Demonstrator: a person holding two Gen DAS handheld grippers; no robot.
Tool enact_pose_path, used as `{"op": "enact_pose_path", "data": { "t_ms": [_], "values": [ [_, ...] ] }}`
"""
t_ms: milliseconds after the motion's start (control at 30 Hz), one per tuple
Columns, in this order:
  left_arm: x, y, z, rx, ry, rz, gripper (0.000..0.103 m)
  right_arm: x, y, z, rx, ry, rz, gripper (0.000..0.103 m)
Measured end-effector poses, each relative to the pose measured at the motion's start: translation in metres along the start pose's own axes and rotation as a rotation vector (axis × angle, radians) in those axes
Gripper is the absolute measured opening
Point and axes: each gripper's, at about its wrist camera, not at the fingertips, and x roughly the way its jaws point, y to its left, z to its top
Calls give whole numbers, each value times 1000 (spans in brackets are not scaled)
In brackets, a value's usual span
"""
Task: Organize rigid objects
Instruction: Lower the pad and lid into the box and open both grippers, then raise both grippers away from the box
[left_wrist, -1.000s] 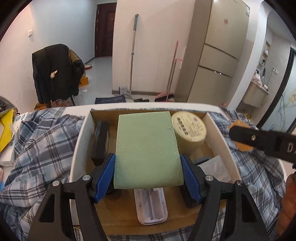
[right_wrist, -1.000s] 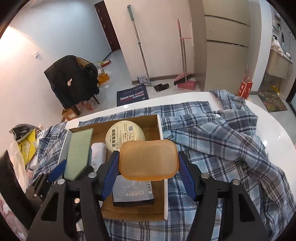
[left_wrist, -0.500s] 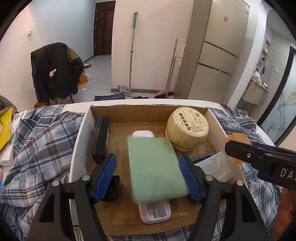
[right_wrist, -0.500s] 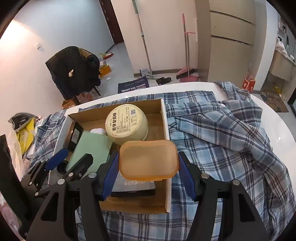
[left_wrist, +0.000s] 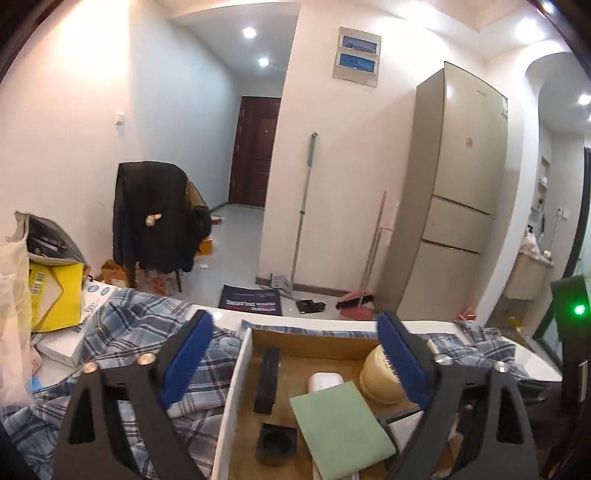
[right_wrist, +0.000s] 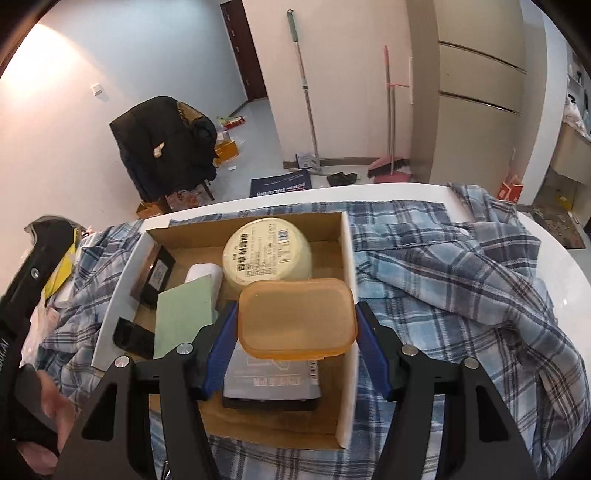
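Floor mat (right_wrist: 279, 187): "PREMIUM TAILORING", upside down in right view; same print on it in left view too blurry to read. Round yellow tub (right_wrist: 267, 251): barcode + label, chars too small to read. Grey packet (right_wrist: 273, 380): print illegible.

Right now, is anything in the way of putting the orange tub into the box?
Partly. The orange tub, held in the right gripper, hangs over the box, but a grey packet lies right under it and the round yellow tub sits just behind. Bare cardboard shows only nearer the front.

Translucent orange plastic box (right_wrist: 297, 319); matt corrugated cardboard carton (right_wrist: 349, 258).
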Motion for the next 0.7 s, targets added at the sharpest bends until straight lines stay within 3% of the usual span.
{"op": "enact_pose_path", "data": {
  "t_ms": [33,200,367,567,700],
  "values": [
    [0,1,1,0,8,-17,103,1,3,-1,-14,3,0,61],
    [-2,-8,3,51,22,-68,103,14,5,-5,-43,24,-45,61],
    [-13,-20,2,105,-3,-69,103,17,0,-6,-31,25,-19,61],
    [-22,-27,6,113,-20,-78,103,9,2,-3,-14,21,-6,72],
    [-35,-33,21,119,-42,-84,103,-22,5,9,-41,-62,-39,73]
  ]
}}
